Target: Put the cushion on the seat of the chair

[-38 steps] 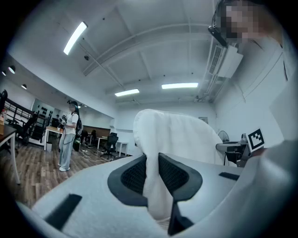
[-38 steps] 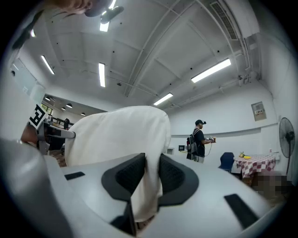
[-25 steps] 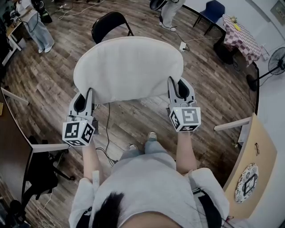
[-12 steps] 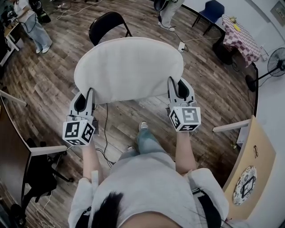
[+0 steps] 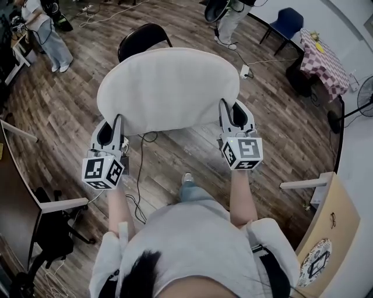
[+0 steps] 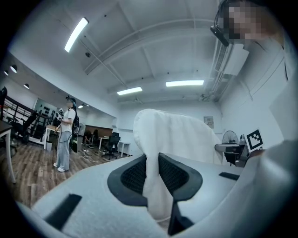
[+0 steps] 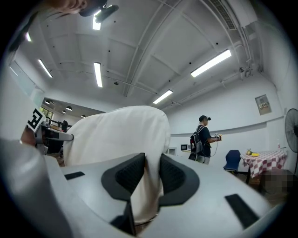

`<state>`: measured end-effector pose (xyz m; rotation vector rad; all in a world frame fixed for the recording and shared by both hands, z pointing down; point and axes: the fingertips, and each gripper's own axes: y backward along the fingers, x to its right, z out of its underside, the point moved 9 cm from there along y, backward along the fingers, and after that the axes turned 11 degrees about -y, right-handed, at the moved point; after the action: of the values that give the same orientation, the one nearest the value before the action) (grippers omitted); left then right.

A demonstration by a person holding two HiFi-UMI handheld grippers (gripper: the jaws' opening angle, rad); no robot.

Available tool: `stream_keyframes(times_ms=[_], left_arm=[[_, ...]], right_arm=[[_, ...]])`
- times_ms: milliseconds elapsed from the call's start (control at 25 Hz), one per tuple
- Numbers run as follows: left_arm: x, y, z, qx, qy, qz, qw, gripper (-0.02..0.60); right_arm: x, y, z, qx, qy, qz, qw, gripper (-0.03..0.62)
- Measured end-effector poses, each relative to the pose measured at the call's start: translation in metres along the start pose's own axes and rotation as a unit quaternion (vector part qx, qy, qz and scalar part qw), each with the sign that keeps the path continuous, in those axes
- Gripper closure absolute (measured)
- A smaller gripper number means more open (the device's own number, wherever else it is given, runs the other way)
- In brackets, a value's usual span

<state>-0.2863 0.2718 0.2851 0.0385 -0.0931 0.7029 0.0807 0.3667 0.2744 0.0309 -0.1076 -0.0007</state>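
Note:
A wide cream cushion (image 5: 169, 87) hangs level in the air between both grippers, above the wooden floor. My left gripper (image 5: 116, 129) is shut on the cushion's near left edge; the fabric (image 6: 156, 186) is pinched between its black pads. My right gripper (image 5: 228, 116) is shut on the near right edge, with the cloth (image 7: 148, 186) squeezed between its pads. A black chair (image 5: 140, 36) stands just beyond the cushion; only its curved backrest shows, and the cushion hides its seat.
A person stands at the far left (image 5: 48, 32) and another at the far top (image 5: 230, 14). A blue chair (image 5: 287, 22) and a checkered table (image 5: 323, 55) are at the far right. A black cable (image 5: 140, 169) runs over the floor below. Desks flank me, left (image 5: 17, 192) and right (image 5: 335, 227).
Both grippers have carried the cushion forward toward the black chair; the floor and furniture slid back in the head view. The grips on the cushion are unchanged.

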Motion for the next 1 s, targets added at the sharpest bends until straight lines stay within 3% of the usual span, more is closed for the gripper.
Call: stream_keyframes(times_ms=[480, 1000], left_arm=[[0.006, -0.107, -0.009, 0.003, -0.011, -0.022, 0.9997, 0.522], [0.003, -0.173, 0.004, -0.013, -0.003, -0.031, 0.9994, 0.522]], right_arm=[[0.075, -0.092, -0.012, 0.003, -0.004, -0.017, 1.000, 0.525], [0.116, -0.156, 0.000, -0.007, -0.014, -0.024, 1.000, 0.525]])
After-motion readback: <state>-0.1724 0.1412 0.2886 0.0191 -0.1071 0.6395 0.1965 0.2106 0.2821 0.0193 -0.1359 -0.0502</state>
